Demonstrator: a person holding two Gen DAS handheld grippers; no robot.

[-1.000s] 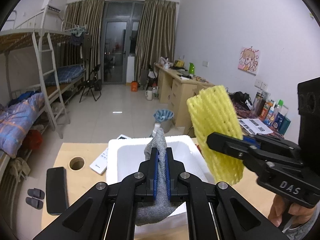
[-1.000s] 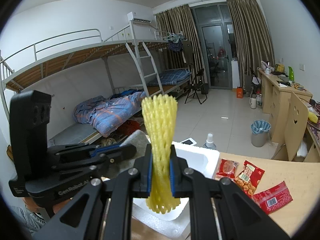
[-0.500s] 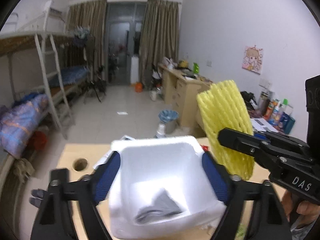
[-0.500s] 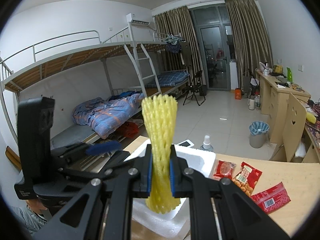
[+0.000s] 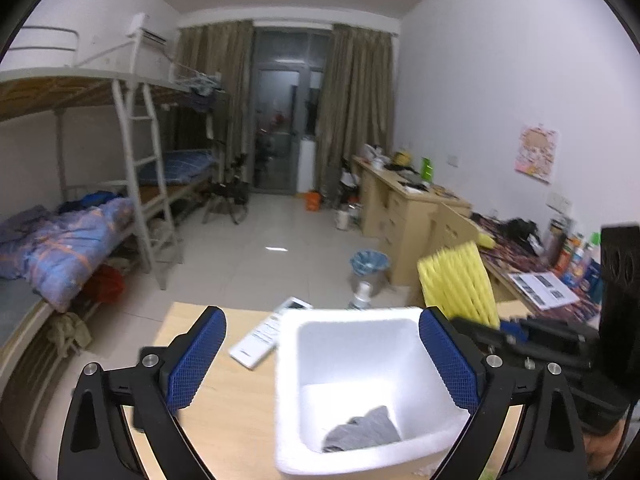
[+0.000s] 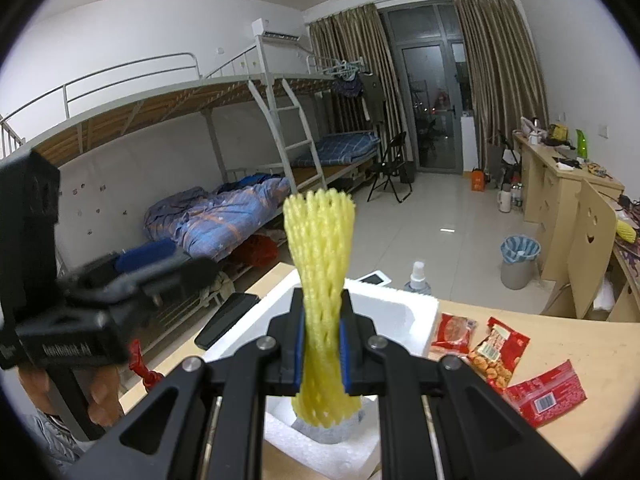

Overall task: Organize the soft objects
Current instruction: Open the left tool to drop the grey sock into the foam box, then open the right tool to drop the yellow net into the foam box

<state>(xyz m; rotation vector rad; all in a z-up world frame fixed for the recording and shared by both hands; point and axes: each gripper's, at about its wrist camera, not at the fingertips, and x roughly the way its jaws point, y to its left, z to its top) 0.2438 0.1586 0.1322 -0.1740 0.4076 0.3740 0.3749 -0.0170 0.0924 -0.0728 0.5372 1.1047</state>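
The left tool [image 5: 320,364] is opening empty over the box [image 5: 360,456] holding the cloth [image 5: 362,434], while the right tool [image 6: 322,354] is pinching the net [image 6: 320,248], which could spring out if dropped carelessly.

Left gripper [image 5: 320,360]: black linkage arms, silver screws, blue textured pads [image 5: 196,356]
Right gripper [image 6: 322,354]: black, blue-lined fingers

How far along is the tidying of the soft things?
Done: a grey cloth lies in the white foam box, and the left gripper is opening with nothing between its jaws. In hand: the right gripper is shut on a yellow foam net above the box. Left: dropping the net in.
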